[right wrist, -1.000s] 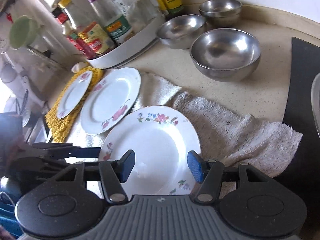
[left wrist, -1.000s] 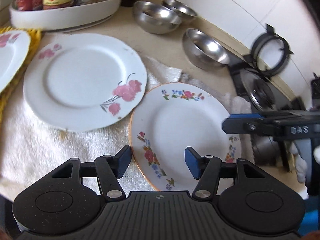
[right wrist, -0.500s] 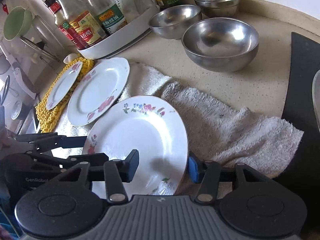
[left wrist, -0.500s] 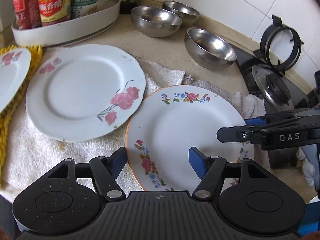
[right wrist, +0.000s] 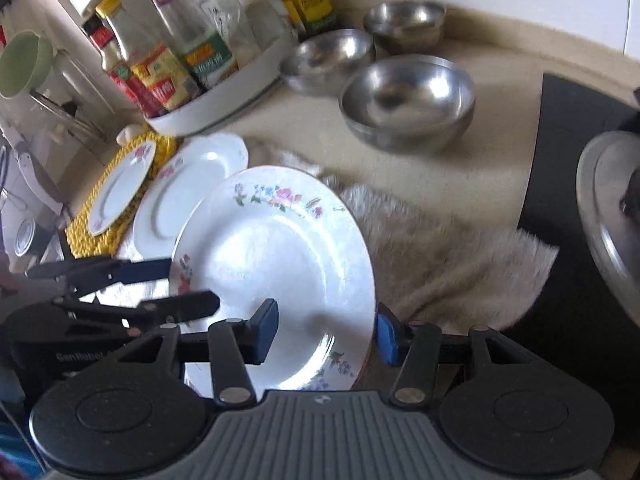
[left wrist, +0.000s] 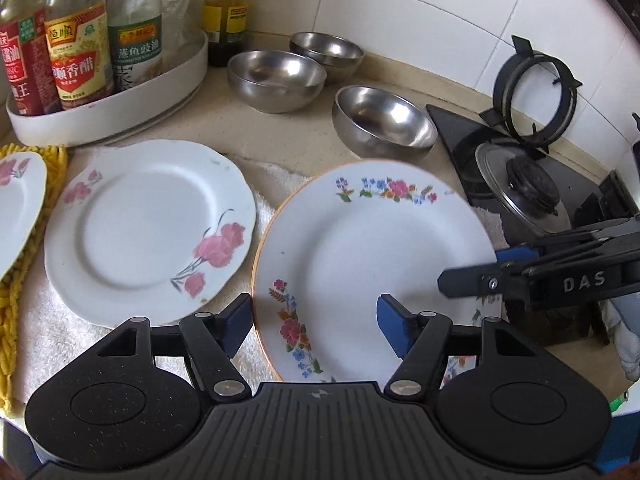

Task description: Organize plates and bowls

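A white plate with small mixed flowers and an orange rim (left wrist: 372,256) (right wrist: 276,264) is tilted up off the towel. My right gripper (right wrist: 326,330) straddles its right edge, one pad above and one below; in the left wrist view it (left wrist: 480,268) sits at that edge. My left gripper (left wrist: 316,324) is open, its jaws straddling the plate's near-left rim. A pink-rose plate (left wrist: 148,228) lies flat to the left. A smaller plate (left wrist: 16,188) rests on a yellow mat (right wrist: 120,208). Three steel bowls (left wrist: 384,124) (left wrist: 276,74) (left wrist: 326,52) stand behind.
A white towel (right wrist: 440,268) covers the counter under the plates. A white tray with sauce bottles (left wrist: 100,112) stands at the back left. A black gas hob with a burner cap (left wrist: 524,196) and pan ring (left wrist: 536,92) is on the right.
The right gripper has closed in on the flowered plate's right edge and lifted it, so the plate now tilts up. The left gripper has moved closer to the plate's left rim.
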